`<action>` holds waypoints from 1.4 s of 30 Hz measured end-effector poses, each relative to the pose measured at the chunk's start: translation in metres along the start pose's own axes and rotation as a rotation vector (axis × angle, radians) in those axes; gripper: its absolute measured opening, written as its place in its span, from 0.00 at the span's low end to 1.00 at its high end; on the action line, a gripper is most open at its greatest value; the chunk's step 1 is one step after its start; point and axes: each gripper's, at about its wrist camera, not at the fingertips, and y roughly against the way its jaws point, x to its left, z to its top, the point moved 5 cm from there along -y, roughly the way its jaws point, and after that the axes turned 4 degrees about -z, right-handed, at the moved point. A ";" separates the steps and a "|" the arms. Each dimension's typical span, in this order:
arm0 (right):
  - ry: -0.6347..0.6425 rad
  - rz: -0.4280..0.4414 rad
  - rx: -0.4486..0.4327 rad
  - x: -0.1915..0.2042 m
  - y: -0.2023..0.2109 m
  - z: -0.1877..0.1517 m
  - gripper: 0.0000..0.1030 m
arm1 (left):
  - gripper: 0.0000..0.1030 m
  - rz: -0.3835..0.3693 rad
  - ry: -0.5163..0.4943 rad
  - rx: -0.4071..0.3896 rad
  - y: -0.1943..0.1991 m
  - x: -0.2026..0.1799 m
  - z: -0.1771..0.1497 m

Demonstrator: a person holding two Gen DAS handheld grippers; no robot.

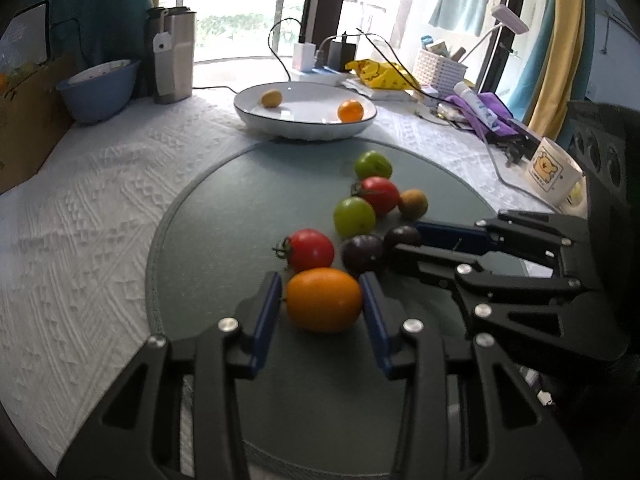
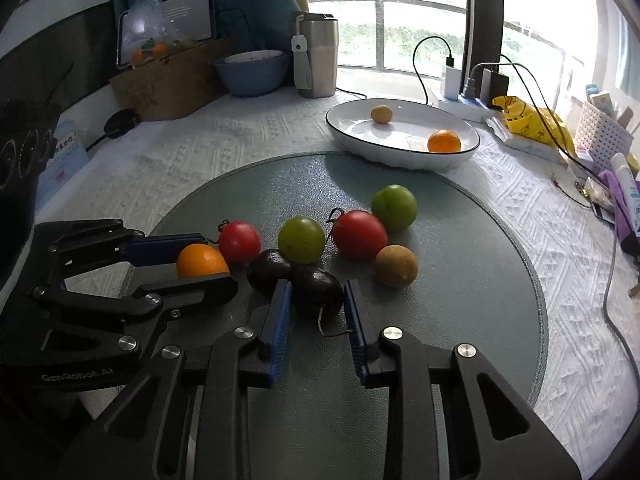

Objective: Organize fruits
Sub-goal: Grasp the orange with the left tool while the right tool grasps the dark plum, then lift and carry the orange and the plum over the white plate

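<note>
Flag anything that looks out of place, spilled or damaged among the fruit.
Nothing stands out. Eight fruits sit intact on the mat, two more in the plate. No spill or bruising shows. The left tool brackets an orange; the right tool brackets a plum.

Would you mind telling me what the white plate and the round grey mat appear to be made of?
White plate: likely glazed ceramic, glossy with window reflections and a dark rim line. Round grey mat: probably matte leatherette or rubber, finely grained with a stitched-looking edge.
</note>
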 end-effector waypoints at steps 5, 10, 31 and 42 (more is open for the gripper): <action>0.011 0.001 -0.010 0.002 0.003 0.001 0.28 | 0.40 -0.003 0.001 -0.005 0.005 -0.002 0.001; 0.012 -0.002 -0.033 -0.001 0.011 0.008 0.28 | 0.40 -0.005 -0.002 -0.022 0.013 -0.005 0.005; -0.003 -0.029 -0.102 -0.030 0.022 0.050 0.28 | 0.40 0.007 -0.053 -0.081 0.017 -0.004 0.054; -0.005 -0.029 -0.109 -0.039 0.010 0.073 0.28 | 0.40 0.006 -0.061 -0.092 0.006 0.007 0.079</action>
